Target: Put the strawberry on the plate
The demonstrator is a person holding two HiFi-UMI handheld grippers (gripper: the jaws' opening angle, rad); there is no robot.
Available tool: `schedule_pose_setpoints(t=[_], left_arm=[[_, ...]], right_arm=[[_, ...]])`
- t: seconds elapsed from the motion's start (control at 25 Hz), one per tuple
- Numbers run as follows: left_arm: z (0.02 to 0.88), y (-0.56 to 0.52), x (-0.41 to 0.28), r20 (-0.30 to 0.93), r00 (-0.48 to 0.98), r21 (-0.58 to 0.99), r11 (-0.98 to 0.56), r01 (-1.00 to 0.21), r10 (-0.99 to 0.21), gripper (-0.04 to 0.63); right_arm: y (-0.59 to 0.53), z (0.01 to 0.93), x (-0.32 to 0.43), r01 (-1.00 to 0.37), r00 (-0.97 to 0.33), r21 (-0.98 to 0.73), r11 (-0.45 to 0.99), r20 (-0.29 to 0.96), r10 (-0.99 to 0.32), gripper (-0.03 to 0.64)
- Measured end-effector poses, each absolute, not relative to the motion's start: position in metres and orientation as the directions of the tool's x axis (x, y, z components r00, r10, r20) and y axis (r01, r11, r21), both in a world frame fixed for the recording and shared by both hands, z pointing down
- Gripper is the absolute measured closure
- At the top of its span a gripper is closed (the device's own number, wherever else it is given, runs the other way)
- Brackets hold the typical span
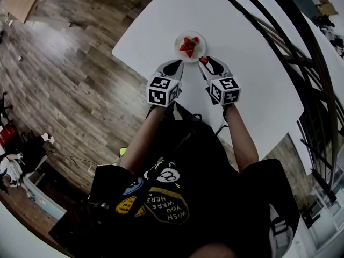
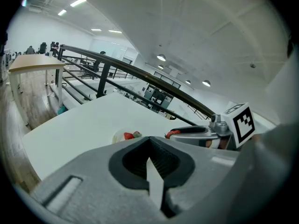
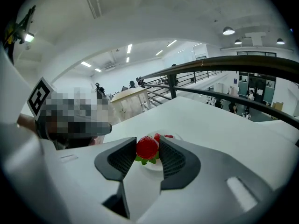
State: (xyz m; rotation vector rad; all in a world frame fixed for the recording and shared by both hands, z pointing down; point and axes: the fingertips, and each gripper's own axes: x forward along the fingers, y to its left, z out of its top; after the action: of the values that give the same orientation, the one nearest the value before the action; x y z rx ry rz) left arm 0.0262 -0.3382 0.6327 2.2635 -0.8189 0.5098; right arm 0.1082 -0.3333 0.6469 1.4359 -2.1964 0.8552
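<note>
A small white plate (image 1: 198,38) with a few strawberries (image 1: 188,45) lies on the white table (image 1: 252,63). My right gripper (image 1: 204,61) is shut on a red strawberry (image 3: 147,147) with green leaves, held just short of the plate's (image 3: 152,166) near rim. In the left gripper view the held strawberry (image 2: 172,134) shows at the right gripper's tip, to the right of the plate (image 2: 119,136). My left gripper (image 1: 173,67) hovers to the left, near the plate, its jaws closed with nothing between them.
The table's left edge (image 1: 126,63) drops to a wooden floor (image 1: 64,79). A dark curved railing (image 1: 301,52) runs along the far right side. The person's arms and dark shirt fill the lower middle of the head view.
</note>
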Motion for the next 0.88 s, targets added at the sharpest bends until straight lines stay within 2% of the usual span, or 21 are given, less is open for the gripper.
schedule_pose_setpoints(t=[0.88], left_arm=[[0.695,-0.376,0.028,0.603,0.72,0.482,-0.562,-0.672,-0.344,0.594]], right_arm=[[-0.375,0.741,0.11,-0.924,-0.351,-0.172,0.341,0.737,-0.578,0.462]])
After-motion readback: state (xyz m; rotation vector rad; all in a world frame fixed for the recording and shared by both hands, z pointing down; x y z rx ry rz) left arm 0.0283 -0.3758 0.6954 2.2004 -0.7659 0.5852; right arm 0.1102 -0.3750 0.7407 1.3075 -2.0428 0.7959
